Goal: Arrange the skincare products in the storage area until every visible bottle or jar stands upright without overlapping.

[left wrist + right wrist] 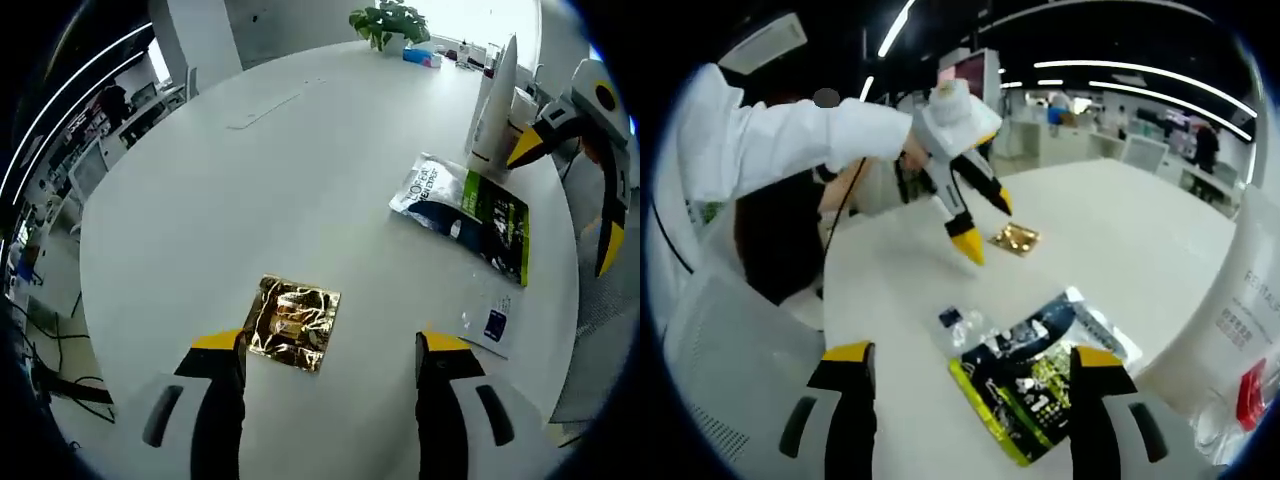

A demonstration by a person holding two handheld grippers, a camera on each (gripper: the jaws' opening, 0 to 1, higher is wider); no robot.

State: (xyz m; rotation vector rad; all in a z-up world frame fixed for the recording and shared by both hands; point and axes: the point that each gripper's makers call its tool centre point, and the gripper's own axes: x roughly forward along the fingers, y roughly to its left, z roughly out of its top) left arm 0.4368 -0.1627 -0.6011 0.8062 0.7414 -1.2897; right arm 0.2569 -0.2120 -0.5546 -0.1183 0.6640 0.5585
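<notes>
While both tools hover unloaded:
Left tool [330, 350]: wide, near gold sachet [293, 322].
Right tool [965, 365]: wide, over green pouch [1035, 385].
White tube [497, 100]: upright, far right on table [250, 190].

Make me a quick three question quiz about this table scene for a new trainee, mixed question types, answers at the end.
1. True or false: the gold foil sachet lies flat on the white table.
2. The left gripper is: A) open and empty, B) shut on the green pouch, C) holding the tube.
3. Fill in: the white tube stands ___ beside the green and black pouch, which lies flat.

Key: 1 true. 2 A. 3 upright.
</notes>
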